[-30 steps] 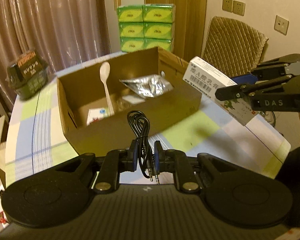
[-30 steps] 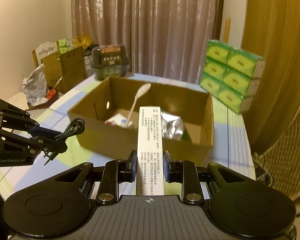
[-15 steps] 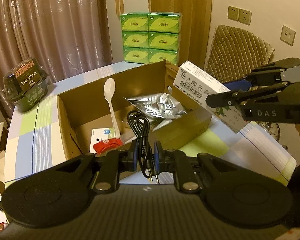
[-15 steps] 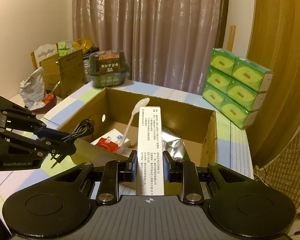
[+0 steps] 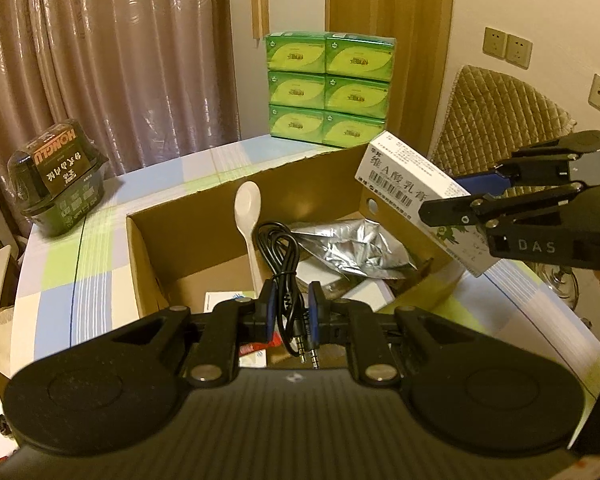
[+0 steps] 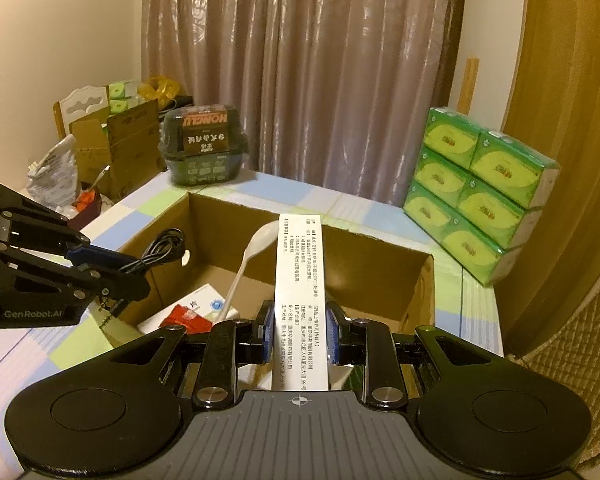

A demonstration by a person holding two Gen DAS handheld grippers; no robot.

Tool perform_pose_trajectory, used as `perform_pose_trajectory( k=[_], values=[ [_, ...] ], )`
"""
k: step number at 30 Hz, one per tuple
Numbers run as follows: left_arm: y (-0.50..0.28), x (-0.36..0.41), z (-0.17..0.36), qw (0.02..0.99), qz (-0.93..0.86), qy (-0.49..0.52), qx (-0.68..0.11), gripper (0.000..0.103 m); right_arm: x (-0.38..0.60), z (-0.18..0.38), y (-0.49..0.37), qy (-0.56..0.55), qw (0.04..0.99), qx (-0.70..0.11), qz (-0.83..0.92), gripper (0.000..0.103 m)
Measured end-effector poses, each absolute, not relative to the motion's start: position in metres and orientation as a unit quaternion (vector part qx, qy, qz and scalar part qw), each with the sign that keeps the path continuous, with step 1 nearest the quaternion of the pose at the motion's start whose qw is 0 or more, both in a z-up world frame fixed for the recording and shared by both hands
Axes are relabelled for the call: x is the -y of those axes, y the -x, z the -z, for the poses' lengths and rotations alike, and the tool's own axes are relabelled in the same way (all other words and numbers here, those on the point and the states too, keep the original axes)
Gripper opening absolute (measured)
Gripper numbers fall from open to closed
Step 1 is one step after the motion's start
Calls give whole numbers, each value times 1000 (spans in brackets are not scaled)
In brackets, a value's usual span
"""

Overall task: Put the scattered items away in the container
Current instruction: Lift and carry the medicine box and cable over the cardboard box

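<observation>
Hovering over open brown cardboard box (image 5: 188, 236), frame centre: left gripper (image 5: 292, 316) clamps coiled black audio cable (image 5: 282, 256); right gripper (image 6: 298, 330) clamps long white medicine carton (image 6: 298, 280), long axis pointing forward over box interior directly below.

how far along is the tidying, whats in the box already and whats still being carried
Well along. Already in the cardboard box: a white spoon, a foil pouch and a red packet on a white box. In hand: the left tongs are shut on a black cable, the right tongs on a white medicine box. Left: dropping both in.
</observation>
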State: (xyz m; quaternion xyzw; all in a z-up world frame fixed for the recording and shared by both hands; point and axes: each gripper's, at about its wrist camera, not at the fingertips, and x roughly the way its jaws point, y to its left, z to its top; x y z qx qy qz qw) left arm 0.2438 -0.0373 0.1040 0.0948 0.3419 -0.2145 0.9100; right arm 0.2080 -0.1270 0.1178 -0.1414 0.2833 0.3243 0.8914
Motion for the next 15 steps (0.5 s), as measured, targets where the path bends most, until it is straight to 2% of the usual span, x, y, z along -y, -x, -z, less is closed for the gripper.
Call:
perform_pose_trajectory(
  k=[15],
  values=[
    [-265,38,-92,909,210,-94,-348,12,116,-104,-226,138,890,-288,-325,23]
  ],
)
